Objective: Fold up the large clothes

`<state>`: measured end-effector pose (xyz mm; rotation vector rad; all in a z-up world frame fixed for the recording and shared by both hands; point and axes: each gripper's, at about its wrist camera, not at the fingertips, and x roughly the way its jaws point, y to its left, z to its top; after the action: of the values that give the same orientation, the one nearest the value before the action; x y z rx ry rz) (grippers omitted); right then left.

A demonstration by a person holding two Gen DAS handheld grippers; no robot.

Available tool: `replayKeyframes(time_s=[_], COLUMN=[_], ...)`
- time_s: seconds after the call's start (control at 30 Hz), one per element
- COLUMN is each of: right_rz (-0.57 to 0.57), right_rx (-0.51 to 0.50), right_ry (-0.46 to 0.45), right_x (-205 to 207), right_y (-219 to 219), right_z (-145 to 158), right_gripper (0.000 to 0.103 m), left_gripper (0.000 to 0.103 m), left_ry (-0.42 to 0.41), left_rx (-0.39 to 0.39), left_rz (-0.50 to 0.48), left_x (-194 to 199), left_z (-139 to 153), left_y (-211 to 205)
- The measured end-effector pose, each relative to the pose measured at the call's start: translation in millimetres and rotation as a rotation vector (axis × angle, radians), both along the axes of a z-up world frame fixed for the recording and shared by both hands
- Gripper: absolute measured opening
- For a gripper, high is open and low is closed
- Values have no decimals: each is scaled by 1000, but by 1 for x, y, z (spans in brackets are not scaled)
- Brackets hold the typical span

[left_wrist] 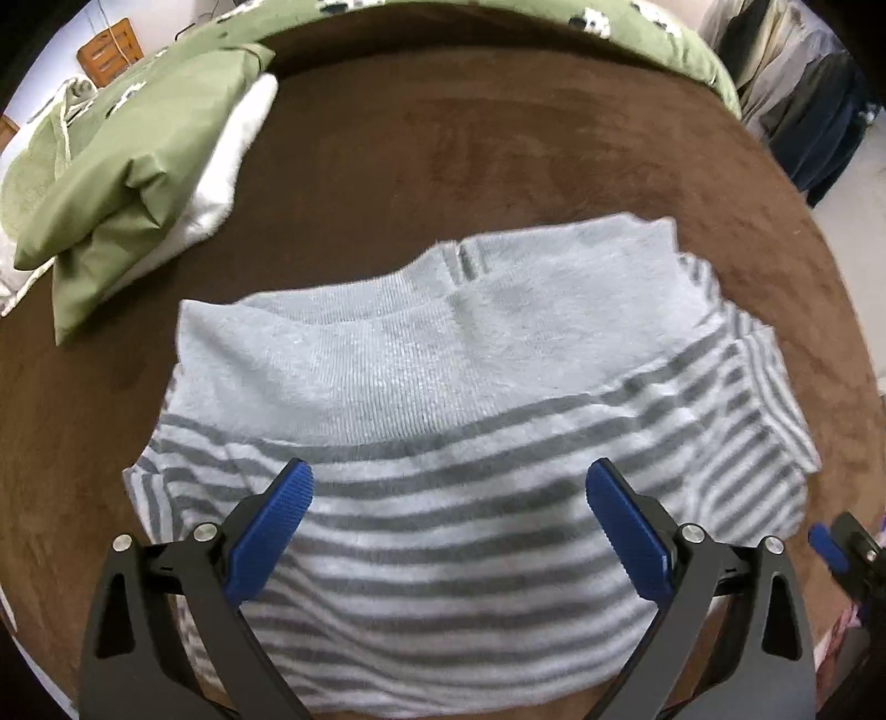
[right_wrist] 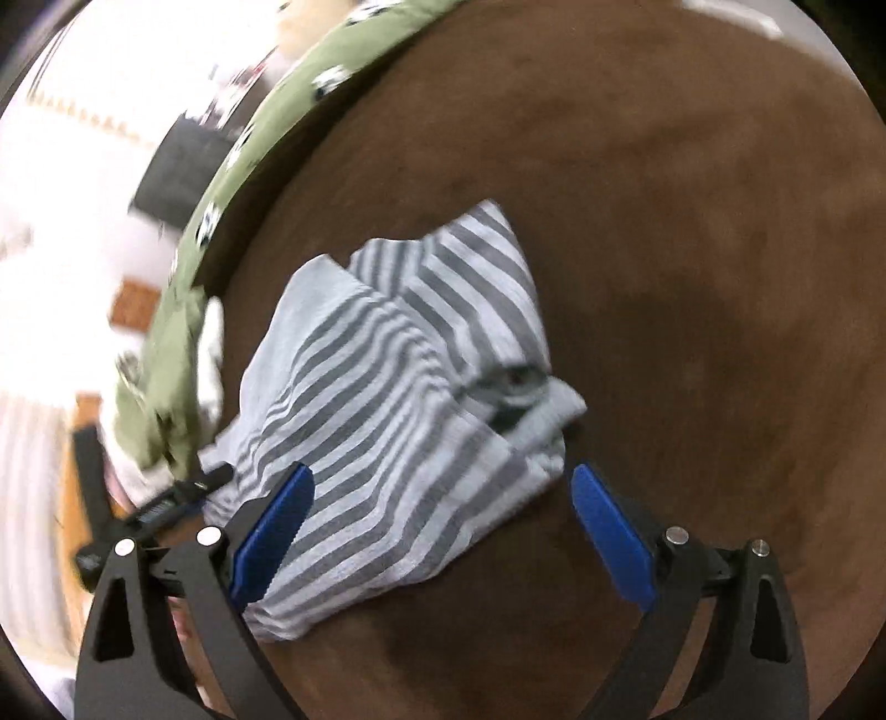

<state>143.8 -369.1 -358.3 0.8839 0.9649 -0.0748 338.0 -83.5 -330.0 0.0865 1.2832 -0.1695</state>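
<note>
Brown plush blanket (left_wrist: 443,138) covers the bed, with a green pillow (left_wrist: 127,166) at its far left. On it lies the folded grey striped sweater (left_wrist: 421,421), in the near middle. Left gripper (left_wrist: 449,487) hangs above the sweater, jaws spread wide, nothing between them. Right gripper (right_wrist: 443,493) stands wide too, holding nothing, over the sweater's near right edge.

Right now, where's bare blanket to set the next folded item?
Free: the brown blanket beyond the striped sweater, up to the green patterned bedding; also the wide stretch beside the sweater in the right wrist view. Crowded: the far left corner, with the green and white folded pile.
</note>
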Motion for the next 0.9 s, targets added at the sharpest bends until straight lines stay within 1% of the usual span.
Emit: replayKeyframes(time_s=[0.1,0.17,0.23,0.37,0.47,0.5,0.53,0.57,0.6,0.63,0.73,0.9], right_rz=[-60,-96,-137,-163,-155,-147,-132,-116,-100,-88,-61,-39], right_rx=[84,136,185,211,181,160,127,70,18,-5,-32,-10], right_ry=[-9,-39,-88,-150,-143,-120,-95,-68,-41,-40,-51,-84], right_x=[-4,-5,-2,15,33,39,44,49,53,53,54,56], right_y=[-3,-5,-7,-8,-7,-5,-4,-1,2,4,10,13], right_z=[-26,-38,-47,-50,-50,-51,-50,-47,-45,-43,-38,-26], right_gripper=[93,93,93,92,91,85,75,66,49,44,33,29], left_gripper=[97,98,98,98,98,98,98,98,98,98,98,98], left_ry=[35,51,62,71,62,60,58,56,55,54,48,48], left_rx=[23,37,38,14,10,6,4,1,-2,-3,0,0], left_rz=[-36,-63,-74,-76,-87,-87,-88,-89,-90,-90,-92,-85], left_x=[7,9,11,15,15,15,15,15,15,14,13,8], left_z=[-25,-37,-45,-52,-53,-53,-53,-54,-54,-54,-53,-53], left_y=[-5,-9,-12,-10,-9,-9,-8,-7,-6,-5,-5,-8])
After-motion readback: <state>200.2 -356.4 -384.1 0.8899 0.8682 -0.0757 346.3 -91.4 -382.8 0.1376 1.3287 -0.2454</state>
